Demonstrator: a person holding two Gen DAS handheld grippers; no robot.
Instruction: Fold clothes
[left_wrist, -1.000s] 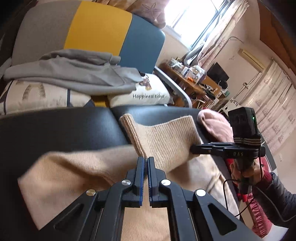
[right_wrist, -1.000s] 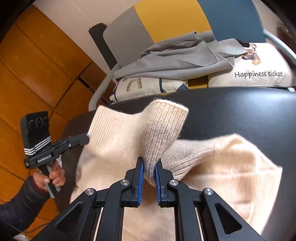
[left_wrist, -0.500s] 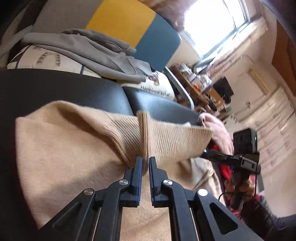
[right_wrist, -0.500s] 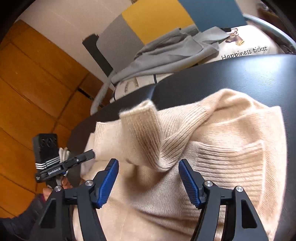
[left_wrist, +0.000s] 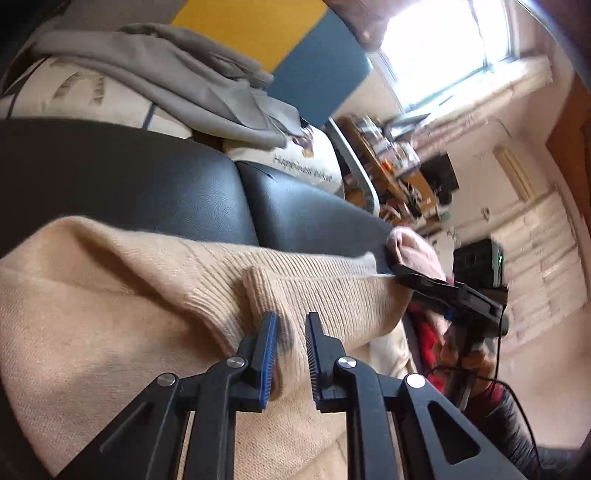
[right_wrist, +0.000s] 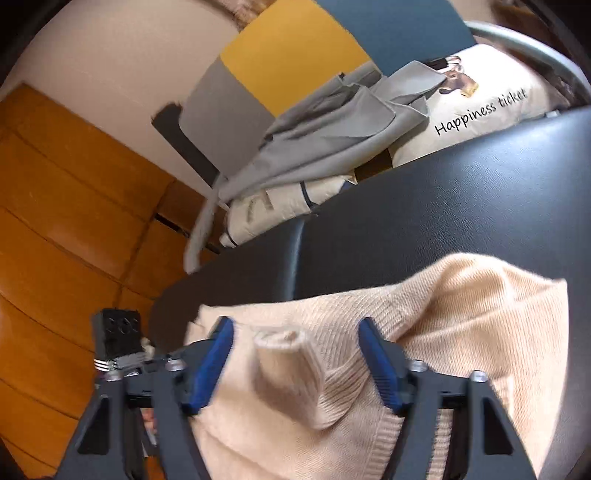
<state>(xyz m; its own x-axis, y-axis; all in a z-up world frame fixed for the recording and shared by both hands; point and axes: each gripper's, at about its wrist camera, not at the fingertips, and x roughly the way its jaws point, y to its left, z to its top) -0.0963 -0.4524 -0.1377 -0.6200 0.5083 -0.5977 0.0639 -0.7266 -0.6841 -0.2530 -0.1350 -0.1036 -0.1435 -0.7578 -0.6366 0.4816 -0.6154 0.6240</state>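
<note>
sweater sleeve may spring back — left gripper opening off its fold, right gripper closing, cuff between but untouched.

I see one garment, a beige knitted sweater, lying rumpled across the black padded surface. Its knit is fine over the body and ribbed along the bands. From my left camera a ribbed cuff stands bunched above the folded cloth, with a ribbed edge running off to the right. From my right camera the same sweater shows a rolled ribbed cuff poking upward, its far corner puffed up on the black padding
</note>
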